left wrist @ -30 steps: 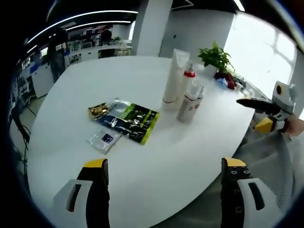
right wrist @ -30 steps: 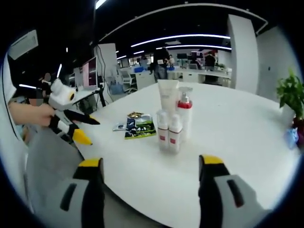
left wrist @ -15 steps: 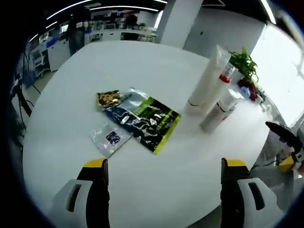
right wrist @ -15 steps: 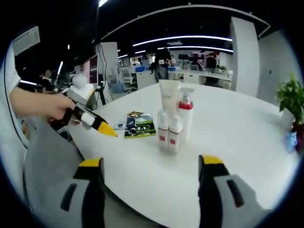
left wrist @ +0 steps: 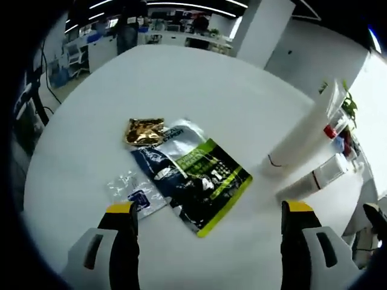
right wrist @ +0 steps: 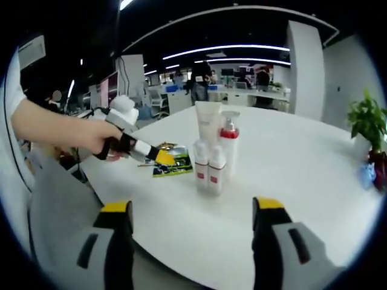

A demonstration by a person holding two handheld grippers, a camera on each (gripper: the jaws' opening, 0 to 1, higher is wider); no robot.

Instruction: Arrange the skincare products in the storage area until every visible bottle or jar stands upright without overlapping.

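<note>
While my bottles (right wrist: 213, 154) stand upright together, flat sachets (left wrist: 184, 175) remain untouched; both my grippers (left wrist: 205, 217) (right wrist: 190, 214) hover wide, empty.

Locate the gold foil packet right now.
In the left gripper view, the gold foil packet lies flat on the white table, touching the upper-left end of the green-and-black sachet.

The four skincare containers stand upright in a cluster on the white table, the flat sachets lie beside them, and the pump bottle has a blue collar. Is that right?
Not quite: the pump bottle has a red collar, not blue, as the right gripper view shows. The rest holds: it stands upright in a cluster with the tall tube and two small bottles on the white table, and the flat sachets lie beside them.
</note>
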